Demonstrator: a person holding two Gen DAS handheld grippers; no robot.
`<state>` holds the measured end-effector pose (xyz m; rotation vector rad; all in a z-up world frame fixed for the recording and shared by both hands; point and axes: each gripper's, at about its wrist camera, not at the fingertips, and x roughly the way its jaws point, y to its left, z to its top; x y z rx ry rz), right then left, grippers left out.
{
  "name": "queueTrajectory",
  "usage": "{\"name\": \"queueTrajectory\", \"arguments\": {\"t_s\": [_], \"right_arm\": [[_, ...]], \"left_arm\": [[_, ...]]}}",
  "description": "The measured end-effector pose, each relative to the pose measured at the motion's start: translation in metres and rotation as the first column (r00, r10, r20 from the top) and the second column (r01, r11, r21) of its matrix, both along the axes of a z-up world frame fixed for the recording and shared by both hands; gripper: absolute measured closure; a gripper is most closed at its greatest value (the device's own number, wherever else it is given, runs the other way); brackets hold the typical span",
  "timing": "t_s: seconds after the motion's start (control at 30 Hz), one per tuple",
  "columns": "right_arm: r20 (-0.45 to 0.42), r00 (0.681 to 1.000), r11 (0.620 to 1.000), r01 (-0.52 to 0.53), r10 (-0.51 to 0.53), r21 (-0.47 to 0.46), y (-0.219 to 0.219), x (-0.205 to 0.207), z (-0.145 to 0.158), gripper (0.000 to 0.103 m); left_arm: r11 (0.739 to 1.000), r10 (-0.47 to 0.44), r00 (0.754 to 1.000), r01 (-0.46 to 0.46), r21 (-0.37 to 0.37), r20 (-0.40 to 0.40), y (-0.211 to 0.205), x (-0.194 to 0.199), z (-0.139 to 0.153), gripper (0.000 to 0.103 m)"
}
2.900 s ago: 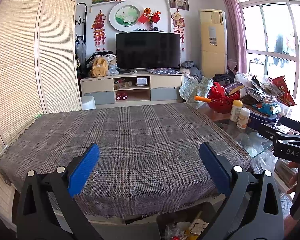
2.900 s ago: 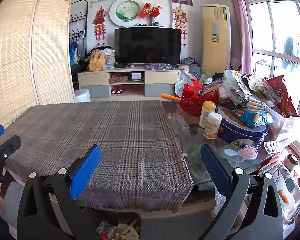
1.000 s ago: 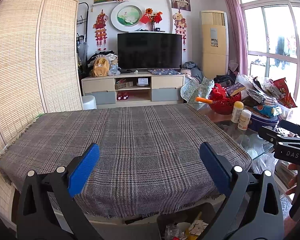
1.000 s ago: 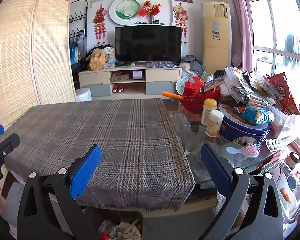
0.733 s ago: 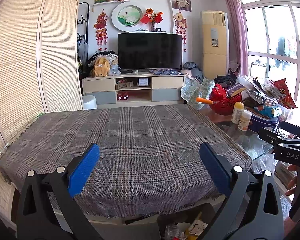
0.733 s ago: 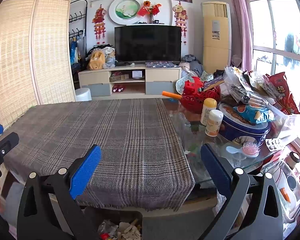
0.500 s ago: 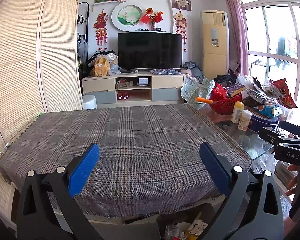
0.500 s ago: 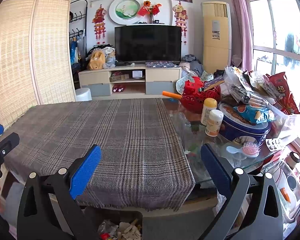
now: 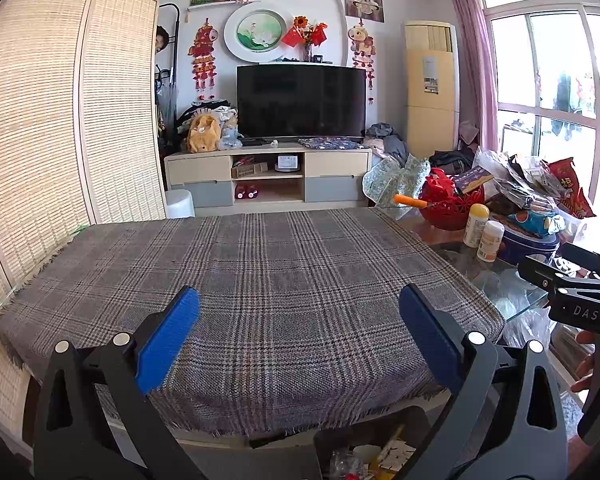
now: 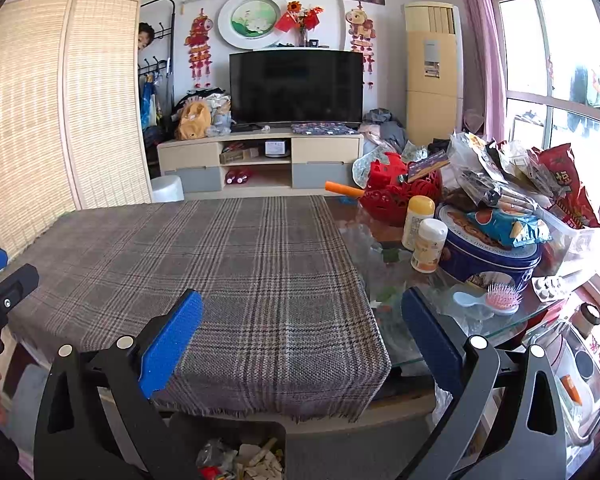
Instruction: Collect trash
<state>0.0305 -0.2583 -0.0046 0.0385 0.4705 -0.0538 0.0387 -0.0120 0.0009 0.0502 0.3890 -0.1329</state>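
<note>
My left gripper (image 9: 300, 332) is open and empty, held above the near edge of a table covered with a grey plaid cloth (image 9: 252, 272). My right gripper (image 10: 302, 334) is open and empty too, above the cloth's (image 10: 220, 272) right near corner. A dark bin (image 10: 236, 452) with crumpled trash in it stands on the floor below the table's near edge; it also shows in the left wrist view (image 9: 364, 444). No loose trash shows on the cloth. The right gripper's body shows at the right edge of the left wrist view (image 9: 572, 296).
The bare glass part of the table (image 10: 384, 240) at the right carries a red basket (image 10: 396, 192), two white bottles (image 10: 424, 232), a blue tin (image 10: 488, 252), snack bags (image 10: 512, 176) and a pink hairbrush (image 10: 500, 300). A TV stand (image 9: 268, 176) and bamboo screen (image 9: 60, 120) stand behind.
Both grippers stay open and almost still; the views have shifted only slightly.
</note>
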Motion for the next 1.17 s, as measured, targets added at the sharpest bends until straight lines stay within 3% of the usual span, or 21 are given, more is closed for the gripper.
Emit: {"name": "queueTrajectory", "arguments": {"t_s": [0.23, 0.4, 0.73, 1.17], "right_arm": [[0.002, 1.0, 1.0, 0.004, -0.004, -0.004, -0.0001, -0.0002, -0.0013, 0.003], [0.001, 1.0, 1.0, 0.004, -0.004, -0.004, -0.0003, 0.0002, -0.0012, 0.003], [-0.013, 1.0, 1.0, 0.004, -0.004, -0.004, -0.0026, 0.0025, -0.0029, 0.003], [-0.017, 1.0, 1.0, 0.001, -0.001, -0.002, -0.0018, 0.0026, -0.0038, 0.003]], "left_arm": [[0.999, -0.02, 1.0, 0.019, -0.051, -0.018, 0.0033, 0.0014, 0.0008, 0.008], [1.0, 0.007, 1.0, -0.007, -0.004, -0.031, -0.0025, 0.0032, 0.0, 0.008], [0.998, -0.001, 1.0, -0.001, -0.063, -0.026, 0.0055, 0.0014, 0.0018, 0.008], [0.999, -0.002, 0.999, 0.001, -0.034, -0.036, 0.003, 0.0031, 0.0019, 0.008]]}}
